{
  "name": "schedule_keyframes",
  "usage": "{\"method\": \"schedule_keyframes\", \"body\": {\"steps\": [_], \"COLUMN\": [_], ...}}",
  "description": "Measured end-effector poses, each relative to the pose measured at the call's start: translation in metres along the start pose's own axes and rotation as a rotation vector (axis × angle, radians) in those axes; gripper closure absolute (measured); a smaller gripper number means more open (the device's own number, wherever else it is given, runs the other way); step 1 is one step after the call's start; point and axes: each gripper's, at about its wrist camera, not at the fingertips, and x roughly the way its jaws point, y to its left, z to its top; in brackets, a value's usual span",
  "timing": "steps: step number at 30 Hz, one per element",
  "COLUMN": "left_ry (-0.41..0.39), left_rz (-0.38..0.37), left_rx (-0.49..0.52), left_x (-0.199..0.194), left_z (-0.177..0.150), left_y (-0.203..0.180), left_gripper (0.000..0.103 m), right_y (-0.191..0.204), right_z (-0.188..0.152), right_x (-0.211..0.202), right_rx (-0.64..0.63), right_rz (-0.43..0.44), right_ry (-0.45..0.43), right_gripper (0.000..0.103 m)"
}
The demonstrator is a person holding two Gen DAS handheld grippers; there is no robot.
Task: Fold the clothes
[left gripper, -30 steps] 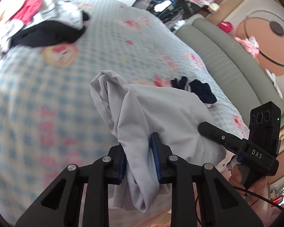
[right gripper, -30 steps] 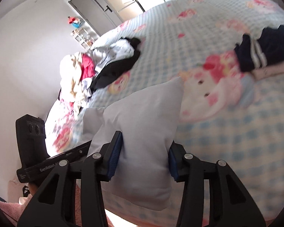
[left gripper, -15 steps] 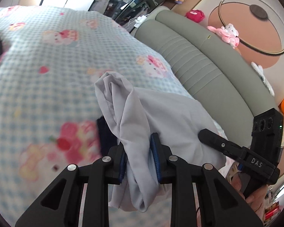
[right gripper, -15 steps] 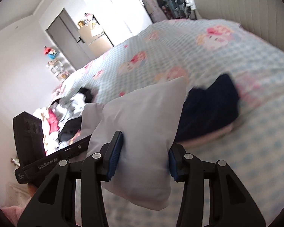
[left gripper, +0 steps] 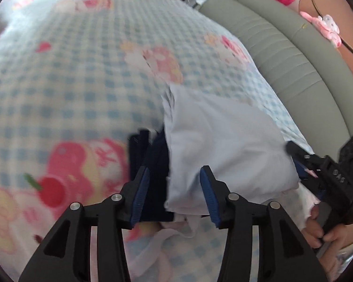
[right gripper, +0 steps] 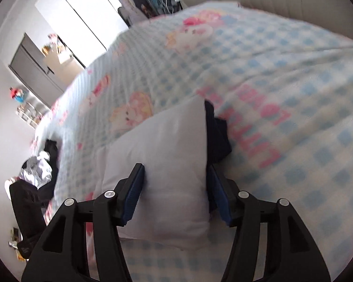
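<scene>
A: In the left wrist view, where do we have the pale lilac folded cloth garment (left gripper: 223,145)?

B: Centre right of the frame, lying on a dark navy folded garment (left gripper: 156,164) that shows along its left edge, with the blue-and-white checked bedspread with pink cartoon prints (left gripper: 70,82) beneath both. Our left gripper (left gripper: 174,188) stands with its jaws spread wide. The lilac edge sits between the blue pads, but neither pad presses it, so we have let go on this side.

A: And the other tool at the right edge?

B: That is our right gripper (left gripper: 296,155), its tip against the lilac cloth's far side, with a person's hand (left gripper: 327,230) around the handle below it. The grey padded headboard (left gripper: 294,54) curves across the upper right.

A: The right wrist view, then?

B: The lilac garment (right gripper: 167,164) fills the centre, flat and squared, the navy one (right gripper: 217,138) poking out at its right. Our right gripper (right gripper: 175,188) flanks the fold with both pads touching its sides. We cannot tell whether it grips or merely rests there.

A: Why set it so?

B: We judge we are stacking a finished fold on another. A heap of loose dark and white clothes (right gripper: 40,164) lies at the left edge.
</scene>
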Motion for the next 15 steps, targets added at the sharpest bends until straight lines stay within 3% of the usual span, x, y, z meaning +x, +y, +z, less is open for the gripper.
{"method": "schedule_keyframes", "body": {"steps": [5, 6, 7, 9, 13, 14, 15], "left_ry": [-0.149, -0.145, -0.14, -0.08, 0.04, 0.068, 0.081], "left_rz": [-0.027, -0.012, 0.0, -0.009, -0.026, -0.034, -0.081], "left_rx": [0.101, 0.133, 0.16, 0.087, -0.059, -0.096, -0.132], "left_x": [-0.03, -0.025, -0.02, -0.006, 0.02, 0.026, 0.025], "left_z": [0.016, 0.021, 0.026, 0.026, 0.026, 0.025, 0.021], "left_y": [-0.028, -0.036, -0.043, -0.03, -0.005, 0.002, 0.01], "left_gripper": [0.057, 0.057, 0.057, 0.057, 0.056, 0.052, 0.051], "right_y": [0.019, 0.026, 0.032, 0.038, 0.027, 0.021, 0.014], "right_z": [0.005, 0.005, 0.003, -0.002, -0.027, -0.03, -0.029], "right_x": [-0.054, -0.056, -0.054, -0.039, -0.017, -0.019, -0.02], "right_rx": [-0.084, -0.125, -0.164, -0.215, -0.237, -0.212, -0.18], "right_rz": [-0.032, -0.043, -0.056, -0.083, -0.149, -0.155, -0.153], "right_ry": [-0.19, -0.192, -0.181, -0.116, -0.03, -0.038, -0.039], "right_gripper": [0.046, 0.055, 0.06, 0.07, 0.071, 0.065, 0.051]}}
